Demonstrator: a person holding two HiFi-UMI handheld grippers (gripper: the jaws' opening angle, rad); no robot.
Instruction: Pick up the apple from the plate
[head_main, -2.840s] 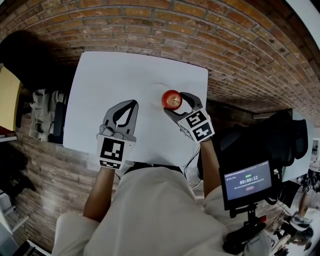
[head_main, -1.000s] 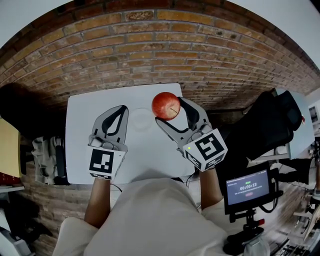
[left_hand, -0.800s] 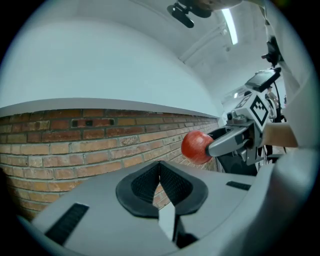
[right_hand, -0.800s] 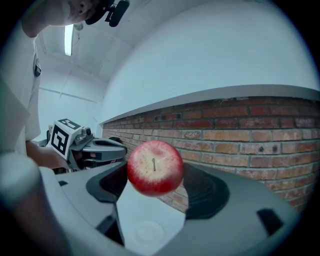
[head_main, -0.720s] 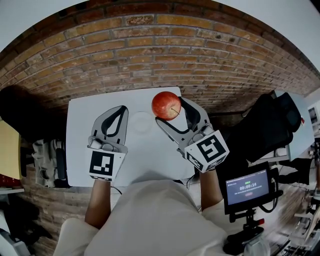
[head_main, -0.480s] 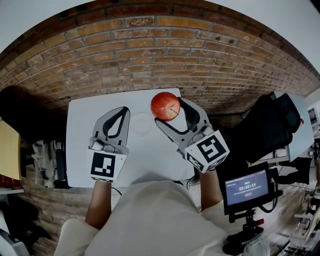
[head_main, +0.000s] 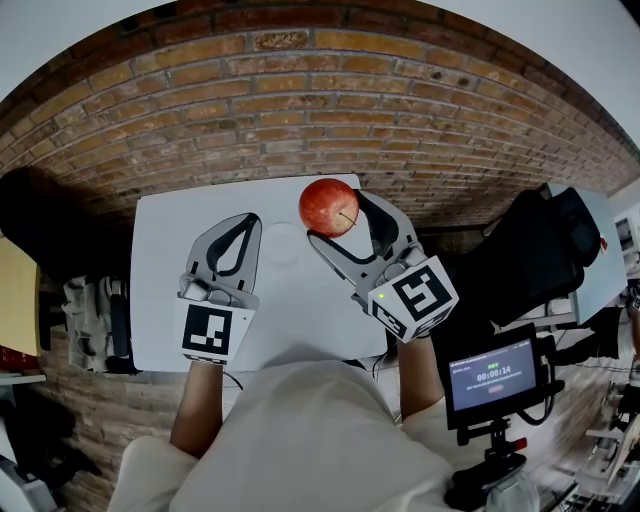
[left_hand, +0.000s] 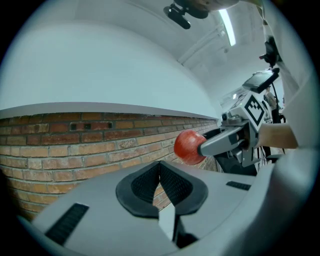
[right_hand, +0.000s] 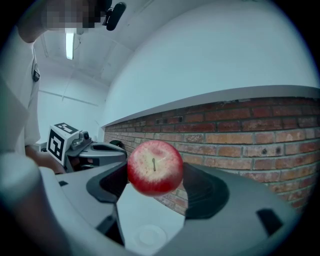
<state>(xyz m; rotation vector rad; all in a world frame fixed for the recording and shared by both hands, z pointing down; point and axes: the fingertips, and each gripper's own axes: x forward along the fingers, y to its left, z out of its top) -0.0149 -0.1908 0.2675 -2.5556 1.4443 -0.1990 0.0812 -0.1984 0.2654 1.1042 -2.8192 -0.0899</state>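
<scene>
left gripper (head_main: 247, 220): fingers shut together, over desk (head_main: 160, 300) | right gripper (head_main: 337, 217): fingers clamped on apple (head_main: 326, 202) | apple: held in air, above and apart from plate (head_main: 282, 246) | plate: on desk | brickwork (head_main: 300, 100) beyond

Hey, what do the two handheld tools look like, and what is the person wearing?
The left tool and right tool are grey plastic with curved, tapering jaws lined with black ridged pads. Each carries a white cube printed with black square markers. The person wears a light beige top.
</scene>
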